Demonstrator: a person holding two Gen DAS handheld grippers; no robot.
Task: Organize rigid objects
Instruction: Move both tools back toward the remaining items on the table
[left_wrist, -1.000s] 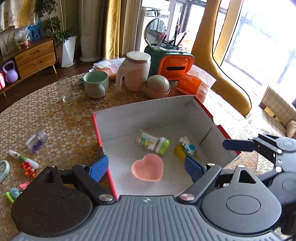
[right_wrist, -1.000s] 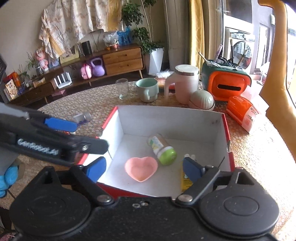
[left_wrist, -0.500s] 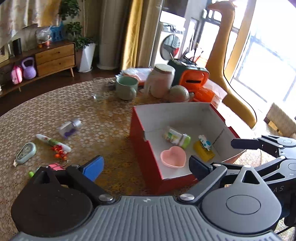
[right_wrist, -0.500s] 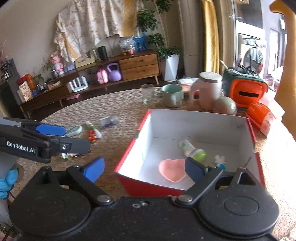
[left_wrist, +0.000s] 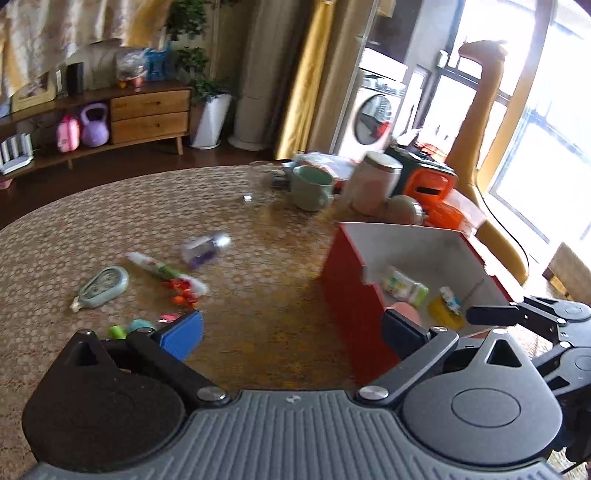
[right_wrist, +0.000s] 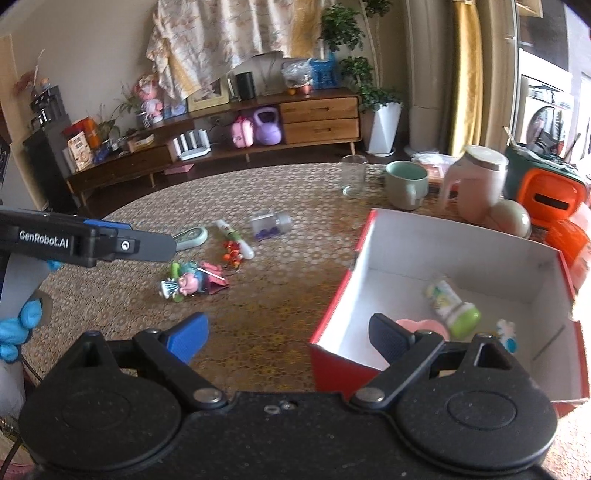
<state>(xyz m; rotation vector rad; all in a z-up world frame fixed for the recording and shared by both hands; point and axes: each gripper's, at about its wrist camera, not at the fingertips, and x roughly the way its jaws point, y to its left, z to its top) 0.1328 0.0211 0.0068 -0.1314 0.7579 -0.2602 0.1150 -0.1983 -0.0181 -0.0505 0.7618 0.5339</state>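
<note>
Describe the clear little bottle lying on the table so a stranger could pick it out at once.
Start at the red box on the round table, then look left to the scattered small items. The clear bottle lies on its side, farthest back in that group. It alone is see-through, with purple bits inside and a silver cap.

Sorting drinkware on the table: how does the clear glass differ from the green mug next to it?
The clear glass is see-through, slim and has no handle; the green mug is opaque, wider and has a handle on its side. You can see the table through the glass, while the mug shows a pale mint inside. Both stand upright on the table, outside the red box.
</note>
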